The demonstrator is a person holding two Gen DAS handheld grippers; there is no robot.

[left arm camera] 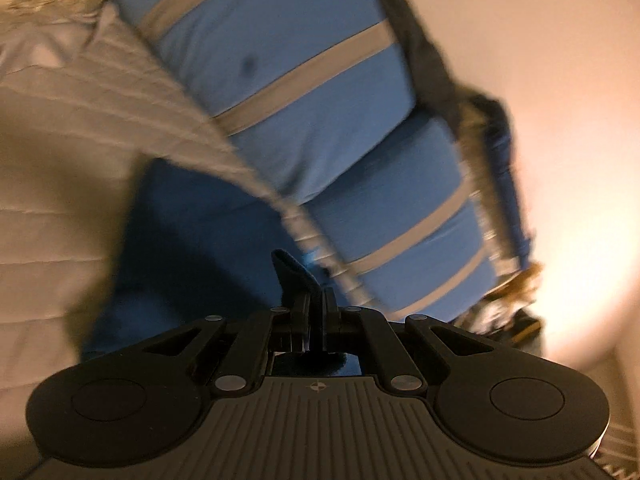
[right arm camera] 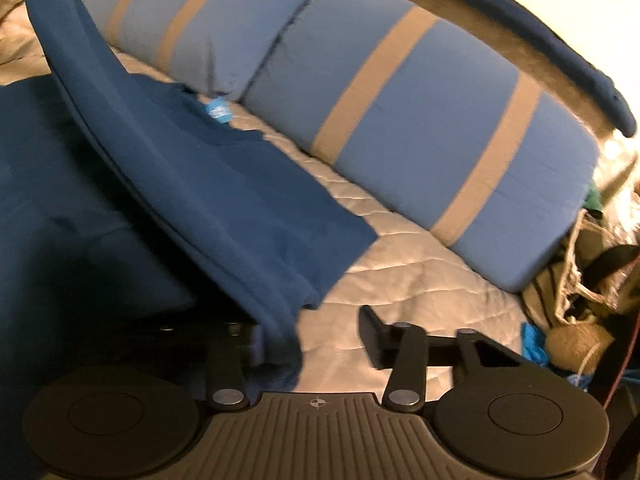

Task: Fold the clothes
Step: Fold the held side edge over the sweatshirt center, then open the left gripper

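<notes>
Dim warm light, blown-out glow at the right, heavy motion blur, fisheye bending at dark edges.

Home bedroom: quilted bed [right arm camera: 400, 272], striped pillows [right arm camera: 420, 128].

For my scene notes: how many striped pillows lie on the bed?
2. One pillow lies at the far left, the other pillow beside it to the right, end to end. More may be hidden outside the view.
</notes>
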